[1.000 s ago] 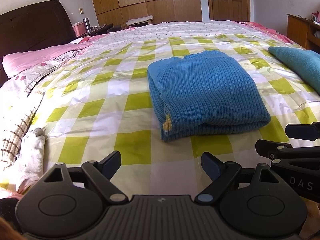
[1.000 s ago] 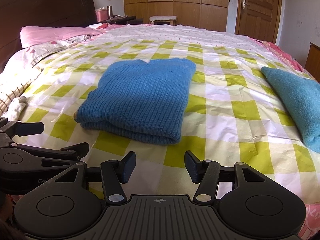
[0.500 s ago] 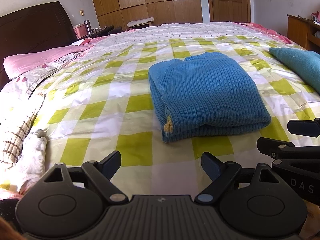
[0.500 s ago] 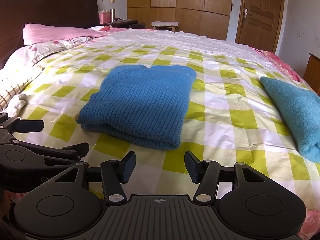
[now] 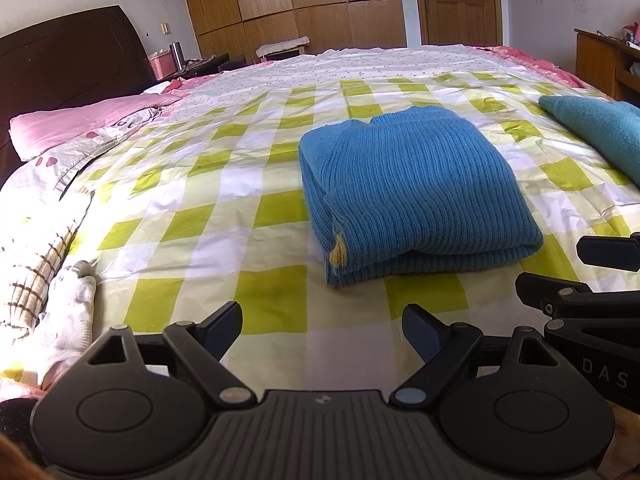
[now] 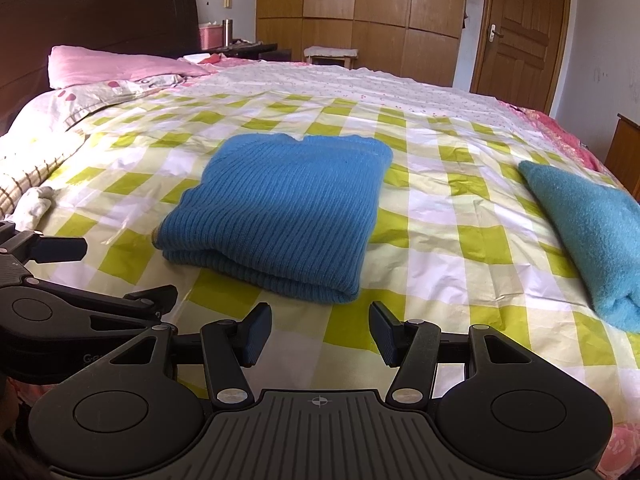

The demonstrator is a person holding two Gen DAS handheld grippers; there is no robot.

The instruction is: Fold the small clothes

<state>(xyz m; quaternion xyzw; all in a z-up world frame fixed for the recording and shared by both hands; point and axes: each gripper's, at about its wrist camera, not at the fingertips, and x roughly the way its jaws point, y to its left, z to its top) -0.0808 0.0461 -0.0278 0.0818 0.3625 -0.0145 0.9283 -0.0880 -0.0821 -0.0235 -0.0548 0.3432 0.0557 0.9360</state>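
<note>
Your left hand-held gripper [image 5: 322,330] hangs low over the near edge of the bed [image 5: 248,184], its two dark, wedge-shaped fingers [image 5: 222,328] spread wide with nothing between them: released. Your right hand-held gripper [image 6: 318,334] sits beside it, jaws parted to a narrower gap, likewise empty and clear of the cloth. In each view the neighbouring tool's black, matte linkage shows at the frame edge.

The task's thing, a blue ribbed-knit sweater [image 5: 416,196], lies folded into a thick, roughly rectangular stack near the middle of the bed, just beyond both sets of fingers and touching neither. Its ribs run lengthwise across the top layer; the near edge forms a rounded, doubled fold, and a small yellow tab [image 5: 339,256] shows at the left corner of that fold. In the right view the same sweater [image 6: 280,208] appears as a flat slab with soft corners.

The bed cover is a smooth, lightly creased sheet in a yellow-green and white check, giving way to a small floral print farther off. To the right rests a teal fleecy garment [image 6: 588,232], fuzzy in texture, also folded. At the left margin lie a pink pillow [image 5: 80,124], a brown-checked quilt edge, and a white knitted item [image 5: 74,308], crumpled. A dark wooden headboard [image 6: 100,8] and panelled wardrobes [image 6: 360,12] close the background.
</note>
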